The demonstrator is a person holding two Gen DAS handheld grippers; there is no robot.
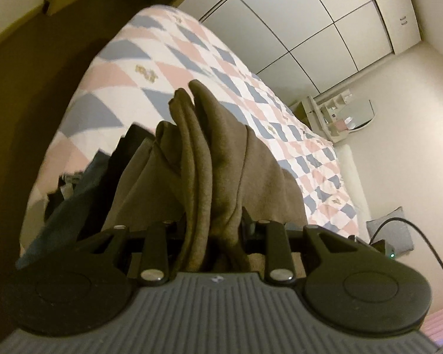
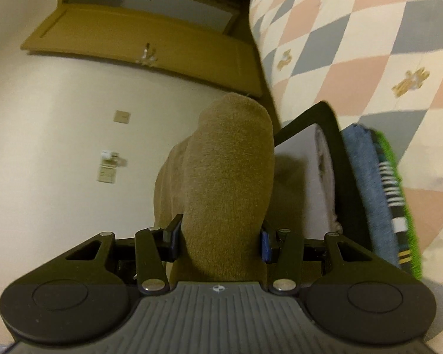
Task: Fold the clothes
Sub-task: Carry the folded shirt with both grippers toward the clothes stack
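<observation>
A brown fleece garment [image 1: 209, 162] is bunched in folds between the fingers of my left gripper [image 1: 214, 224], which is shut on it above the bed. In the right wrist view another part of the same brown garment [image 2: 227, 177] fills the gap of my right gripper [image 2: 221, 236], which is shut on it; the cloth covers both pads. Dark clothes [image 1: 82, 188] lie heaped on the quilt to the left of the brown folds. A stack of folded clothes [image 2: 378, 194], blue, black and green, rests on the bed beside my right gripper.
The bed has a pink, blue and white diamond quilt [image 1: 168, 59]. White wardrobe doors [image 1: 304, 20] and a small dressing table [image 1: 336, 115] stand beyond it. A cable [image 1: 428, 244] runs at the right. A wooden door [image 2: 138, 44] and wall [image 2: 59, 132] face the right gripper.
</observation>
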